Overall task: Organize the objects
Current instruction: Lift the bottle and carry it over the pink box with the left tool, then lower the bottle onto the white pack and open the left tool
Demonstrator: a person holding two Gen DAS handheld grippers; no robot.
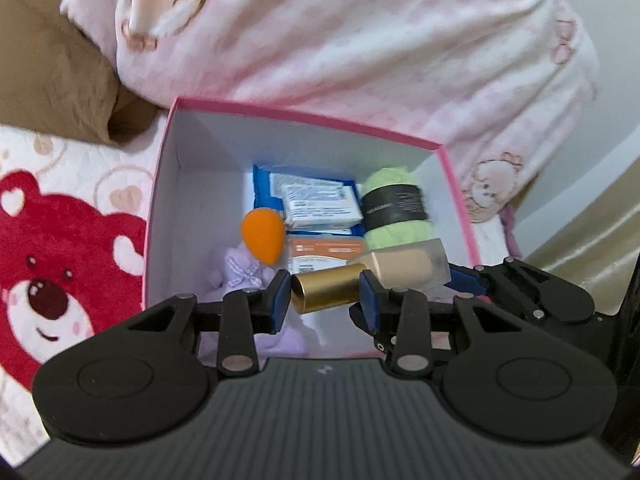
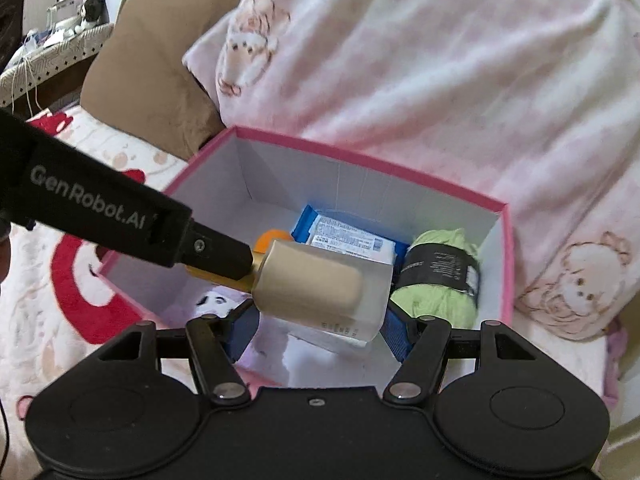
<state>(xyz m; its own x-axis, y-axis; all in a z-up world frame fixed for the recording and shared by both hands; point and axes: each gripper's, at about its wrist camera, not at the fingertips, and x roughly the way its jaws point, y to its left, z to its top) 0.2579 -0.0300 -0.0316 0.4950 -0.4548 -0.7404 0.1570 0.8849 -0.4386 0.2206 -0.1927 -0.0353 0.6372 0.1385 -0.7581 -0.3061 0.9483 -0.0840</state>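
Both grippers carried one foundation bottle (image 2: 320, 284) over the open pink box (image 1: 456, 184) on the bed. The left gripper (image 1: 326, 294) had its jaws drawn narrow on the gold cap (image 1: 328, 288); the right gripper (image 2: 318, 330) held its jaws at a middling width against the sides of the frosted glass body. So the bottle hung level, above the near end of the box, not yet down.

Inside sat an orange sponge (image 1: 264, 236), a blue packet with white sachets (image 1: 320, 204), a green yarn ball with a black band (image 1: 396, 208) and a lilac cloth with a bow (image 1: 244, 272) (a crowded floor, with bare white only at the near and left parts).

To do this well, I judged, the pair had to sink together and keep the bottle level, since a twist between cap and body could loosen the cap. The bare patch near the front wall looked the best landing. The body end wanted to rest first, with the right jaws parting before the left, and neither gripper should knock the yarn or clip the pink rim.
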